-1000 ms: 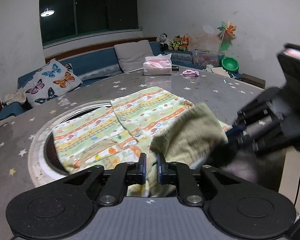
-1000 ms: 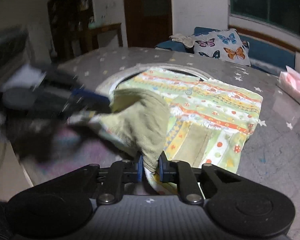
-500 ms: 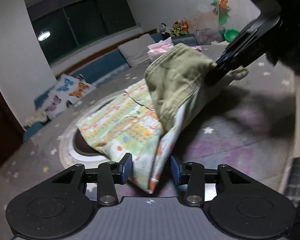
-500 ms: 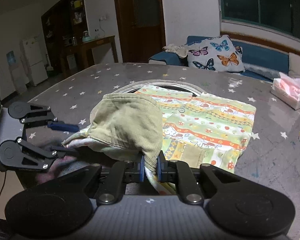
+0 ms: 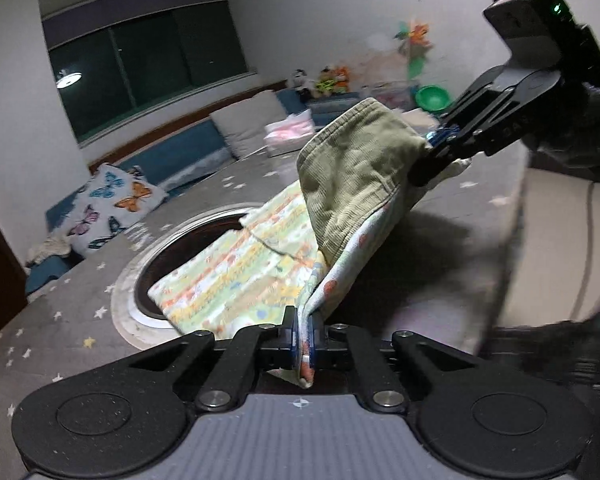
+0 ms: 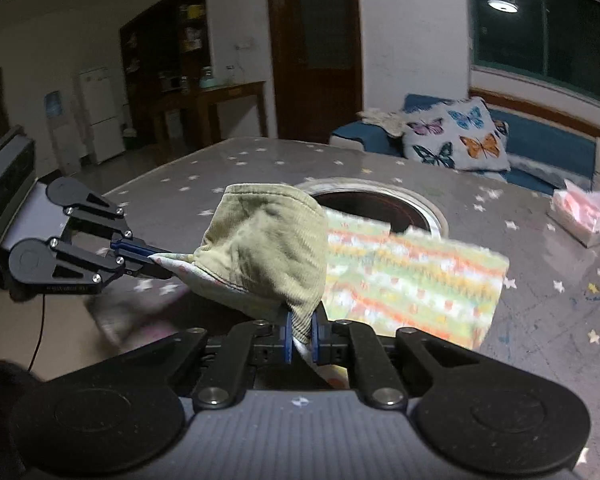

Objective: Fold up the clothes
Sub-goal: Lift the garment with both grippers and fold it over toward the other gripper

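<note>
both tongs are up off the table (image 5: 440, 248), each clamped on an edge of the garment (image 5: 352, 184): left tongs (image 5: 303, 334) pinching the printed hem, right tongs (image 6: 300, 334) pinching the green ribbed side. the garment hangs stretched between them, its far end trailing on the table ahead.

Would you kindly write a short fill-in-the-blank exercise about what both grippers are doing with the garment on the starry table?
1. The left gripper and right gripper are both shut on the ____ patterned garment.
2. Its lifted part shows an olive-green ____ lining.
3. The rest of it lies over a ____ opening in the grey star-printed table.
4. A cushion on the bench is printed with ____.

Answers: striped; corduroy; round; butterflies
</note>
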`<action>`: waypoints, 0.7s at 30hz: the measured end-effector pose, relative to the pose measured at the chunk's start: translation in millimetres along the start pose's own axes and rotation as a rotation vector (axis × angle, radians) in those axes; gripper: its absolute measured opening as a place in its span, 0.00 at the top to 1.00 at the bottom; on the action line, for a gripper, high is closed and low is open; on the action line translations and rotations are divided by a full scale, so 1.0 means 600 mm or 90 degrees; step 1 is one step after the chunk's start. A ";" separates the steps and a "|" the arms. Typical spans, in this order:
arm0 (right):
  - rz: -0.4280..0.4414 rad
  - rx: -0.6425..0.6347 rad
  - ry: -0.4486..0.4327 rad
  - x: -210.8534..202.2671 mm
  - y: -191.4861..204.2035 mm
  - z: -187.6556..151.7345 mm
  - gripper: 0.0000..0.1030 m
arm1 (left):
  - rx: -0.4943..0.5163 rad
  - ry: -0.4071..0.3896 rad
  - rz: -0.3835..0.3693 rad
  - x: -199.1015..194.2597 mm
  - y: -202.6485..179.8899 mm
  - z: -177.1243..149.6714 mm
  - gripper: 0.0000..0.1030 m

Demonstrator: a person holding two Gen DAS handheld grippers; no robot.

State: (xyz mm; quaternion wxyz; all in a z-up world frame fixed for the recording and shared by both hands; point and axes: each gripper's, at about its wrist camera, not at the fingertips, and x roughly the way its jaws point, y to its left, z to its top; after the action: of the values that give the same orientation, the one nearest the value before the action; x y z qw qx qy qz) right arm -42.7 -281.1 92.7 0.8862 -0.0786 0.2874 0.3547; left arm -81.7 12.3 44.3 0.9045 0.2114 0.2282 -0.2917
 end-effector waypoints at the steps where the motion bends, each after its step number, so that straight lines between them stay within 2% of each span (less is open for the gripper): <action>1: 0.005 -0.006 -0.001 -0.014 0.007 0.002 0.92 | -0.003 -0.003 -0.005 -0.010 0.000 0.005 0.95; 5: -0.003 -0.006 -0.005 0.004 -0.020 0.038 0.92 | -0.032 -0.016 0.002 -0.006 0.029 0.036 0.95; 11: -0.016 -0.001 -0.006 0.043 -0.067 0.093 0.93 | -0.093 -0.014 0.010 0.069 0.114 0.085 0.95; 17: -0.026 0.022 0.038 0.147 -0.145 0.138 0.92 | -0.159 0.044 0.011 0.191 0.195 0.106 0.95; 21: -0.043 0.054 0.067 0.225 -0.185 0.138 0.91 | -0.199 0.096 0.022 0.269 0.224 0.091 0.94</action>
State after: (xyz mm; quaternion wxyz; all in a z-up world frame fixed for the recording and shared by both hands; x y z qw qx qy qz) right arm 148.0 -255.6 77.3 0.8839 -0.0691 0.3456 0.3076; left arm 135.2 13.9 35.4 0.9115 0.0934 0.3346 -0.2204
